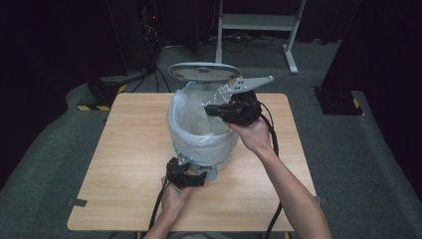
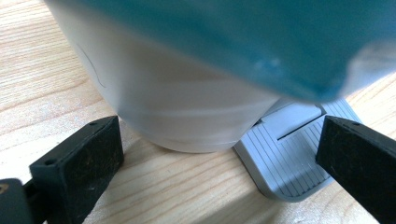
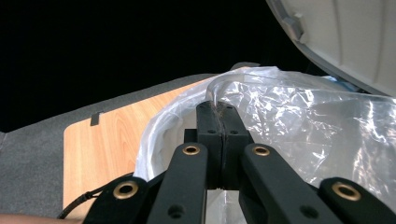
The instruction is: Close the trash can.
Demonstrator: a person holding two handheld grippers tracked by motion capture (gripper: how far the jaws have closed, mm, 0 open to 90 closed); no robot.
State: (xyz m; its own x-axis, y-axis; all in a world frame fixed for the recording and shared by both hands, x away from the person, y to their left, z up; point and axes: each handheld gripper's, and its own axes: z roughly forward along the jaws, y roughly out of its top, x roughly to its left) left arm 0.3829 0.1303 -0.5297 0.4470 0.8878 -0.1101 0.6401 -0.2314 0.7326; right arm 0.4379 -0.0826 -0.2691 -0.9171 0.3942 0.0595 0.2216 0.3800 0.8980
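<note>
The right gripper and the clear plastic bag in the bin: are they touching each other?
Touching. In the right gripper view the right gripper has its two jaws closed together on the edge of the plastic bag, with film pinched between them.

Dark room, black drapes [image 1: 54, 40] all round. Grey carpet [image 1: 45, 149]. Light wood table [image 1: 129, 164] centre. White stand [image 1: 259, 25] behind, cables [image 1: 149, 30] beside it.

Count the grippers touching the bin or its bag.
1 for certain: the right gripper pinches the bag at the rim. The left gripper sits open at the bin base by the pedal; contact unclear.
</note>
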